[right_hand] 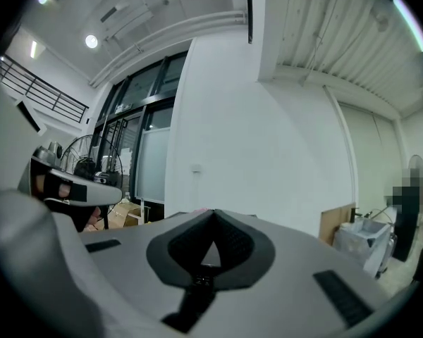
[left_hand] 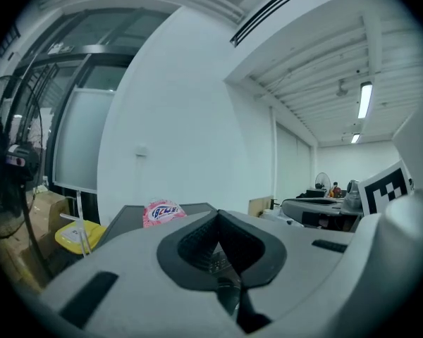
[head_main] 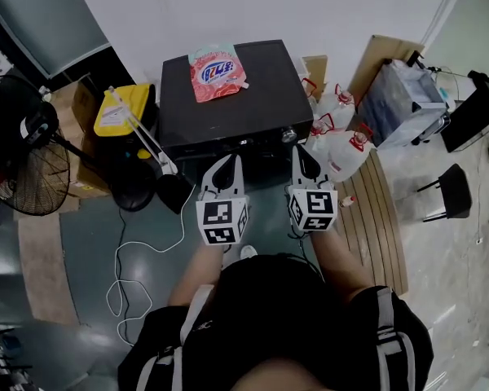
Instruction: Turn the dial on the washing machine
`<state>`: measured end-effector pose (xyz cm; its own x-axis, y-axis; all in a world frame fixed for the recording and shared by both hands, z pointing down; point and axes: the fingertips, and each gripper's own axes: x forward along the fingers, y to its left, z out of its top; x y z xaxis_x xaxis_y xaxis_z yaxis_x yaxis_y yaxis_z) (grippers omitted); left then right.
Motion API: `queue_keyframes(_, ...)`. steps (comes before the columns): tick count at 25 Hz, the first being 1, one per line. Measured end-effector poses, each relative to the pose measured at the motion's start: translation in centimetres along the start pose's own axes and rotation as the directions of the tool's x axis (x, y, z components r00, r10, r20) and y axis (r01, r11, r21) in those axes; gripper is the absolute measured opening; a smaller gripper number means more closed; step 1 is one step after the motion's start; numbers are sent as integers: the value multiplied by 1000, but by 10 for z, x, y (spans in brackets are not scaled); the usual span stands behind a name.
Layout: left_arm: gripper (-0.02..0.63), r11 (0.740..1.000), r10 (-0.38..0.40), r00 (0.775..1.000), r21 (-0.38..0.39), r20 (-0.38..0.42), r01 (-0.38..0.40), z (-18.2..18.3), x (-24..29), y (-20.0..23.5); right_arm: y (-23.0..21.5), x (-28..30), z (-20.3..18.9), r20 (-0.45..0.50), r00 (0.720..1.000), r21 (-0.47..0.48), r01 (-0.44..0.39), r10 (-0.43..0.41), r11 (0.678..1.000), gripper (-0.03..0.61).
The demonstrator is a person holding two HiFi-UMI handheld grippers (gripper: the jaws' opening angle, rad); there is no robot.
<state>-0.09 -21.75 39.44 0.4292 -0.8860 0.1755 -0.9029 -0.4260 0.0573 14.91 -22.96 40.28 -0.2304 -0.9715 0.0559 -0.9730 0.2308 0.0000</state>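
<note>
1. The task appears not yet begun. The dial (head_main: 288,134) is on the front edge of the washing machine (head_main: 261,88), a little right of the centre of the head view, and nothing touches it.
2. I judge that all the work is left: reaching the dial, gripping it and turning it.
3. The left gripper (head_main: 231,163) hangs just below the machine's front. Its fingers (left_hand: 197,245) are pressed together and nothing is between them.
4. The right gripper (head_main: 301,151) is near the dial, just below it. Its fingers (right_hand: 233,248) are also fully closed and empty.
</note>
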Motion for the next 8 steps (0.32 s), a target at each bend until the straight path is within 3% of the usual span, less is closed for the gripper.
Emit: queue_keyframes(8,-5,1000,5,1000,9,4,-5,5,-7,9,11,4,7,18,1000,12,-12,12,1000,8)
